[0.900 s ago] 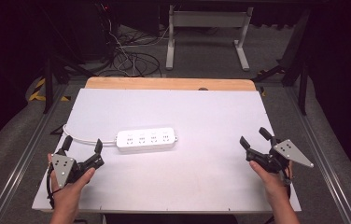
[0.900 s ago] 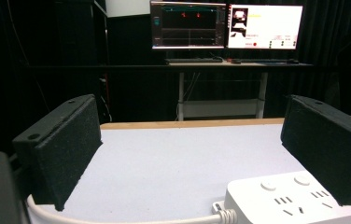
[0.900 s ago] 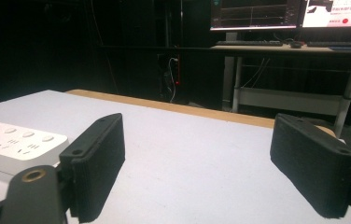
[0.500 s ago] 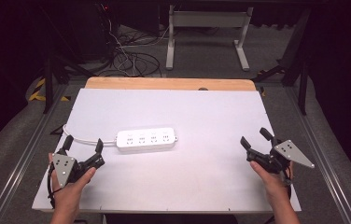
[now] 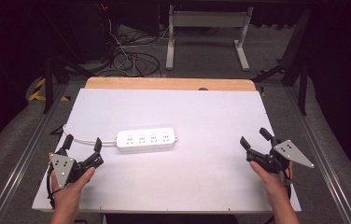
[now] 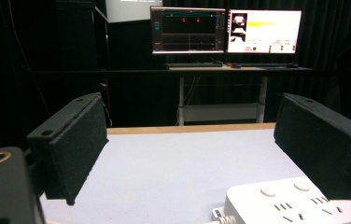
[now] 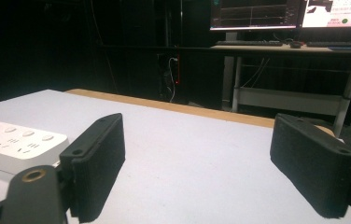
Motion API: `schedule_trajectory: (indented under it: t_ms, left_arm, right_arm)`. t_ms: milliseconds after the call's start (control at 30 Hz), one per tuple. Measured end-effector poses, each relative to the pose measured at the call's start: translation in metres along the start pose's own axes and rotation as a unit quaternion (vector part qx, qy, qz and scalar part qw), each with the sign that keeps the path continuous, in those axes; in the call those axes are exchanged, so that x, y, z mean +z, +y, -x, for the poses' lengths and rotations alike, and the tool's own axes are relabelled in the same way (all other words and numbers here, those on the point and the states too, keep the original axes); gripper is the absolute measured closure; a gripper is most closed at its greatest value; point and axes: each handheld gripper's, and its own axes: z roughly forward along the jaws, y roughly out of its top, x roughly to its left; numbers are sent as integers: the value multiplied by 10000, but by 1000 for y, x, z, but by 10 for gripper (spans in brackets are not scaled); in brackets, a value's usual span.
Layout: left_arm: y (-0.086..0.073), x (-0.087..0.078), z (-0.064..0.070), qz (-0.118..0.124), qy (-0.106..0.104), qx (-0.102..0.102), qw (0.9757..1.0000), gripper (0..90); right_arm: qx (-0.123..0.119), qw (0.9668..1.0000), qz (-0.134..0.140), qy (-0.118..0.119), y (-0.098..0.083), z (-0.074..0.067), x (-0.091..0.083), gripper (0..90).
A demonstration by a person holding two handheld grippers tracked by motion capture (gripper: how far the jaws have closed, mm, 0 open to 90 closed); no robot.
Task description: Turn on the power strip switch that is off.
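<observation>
High view: power strip (image 5: pixel 146 140) lies left of centre on the white worktop (image 5: pixel 201 116). Left hand-held gripper (image 5: pixel 81 144) sits just beside its cord end, jaws apart; right hand-held gripper (image 5: pixel 254 138), well apart, also gapes empty.

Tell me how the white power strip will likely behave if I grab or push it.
The power strip looks like a rigid, flat plastic bar, so it should probably slide rather than roll or tip. Its smooth casing may be slippery between the pads. The white cord trailing off its left end is floppy and could drag or swing the strip round.
</observation>
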Motion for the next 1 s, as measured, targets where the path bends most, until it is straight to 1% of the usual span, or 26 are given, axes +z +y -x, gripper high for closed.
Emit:
schedule_trajectory:
  t_ms: [67,133,267,333,567,767,833,900,1000]
  left_arm:
    - [0,0,0,4,2,12,10000,131]
    - [0,0,0,13,-11,45,10000,139]
    - [0,0,0,20,-13,45,10000,154]
    - [0,0,0,27,-22,44,10000,187]
    - [1,-1,1,30,-59,54,10000,253]
    - [1,-1,1,40,-72,56,10000,278]
    - [1,-1,0,72,-68,36,9999,285]
    - [2,-1,0,171,-84,-66,9998,314]
    - [3,-2,0,199,-108,-109,9997,349]
  right_arm:
    - [0,10000,0,1,0,0,0,184]
    - [7,10000,-7,0,0,0,0,184]
    - [13,10000,-6,9,0,0,0,184]
    - [10,10000,-6,7,0,0,0,184]
    - [2,10000,-18,19,0,0,0,185]
    - [8,10000,-21,29,0,0,0,186]
    - [15,10000,-22,36,0,0,0,186]
    - [21,10000,-26,49,0,0,0,187]
    - [18,10000,-34,54,0,0,0,189]
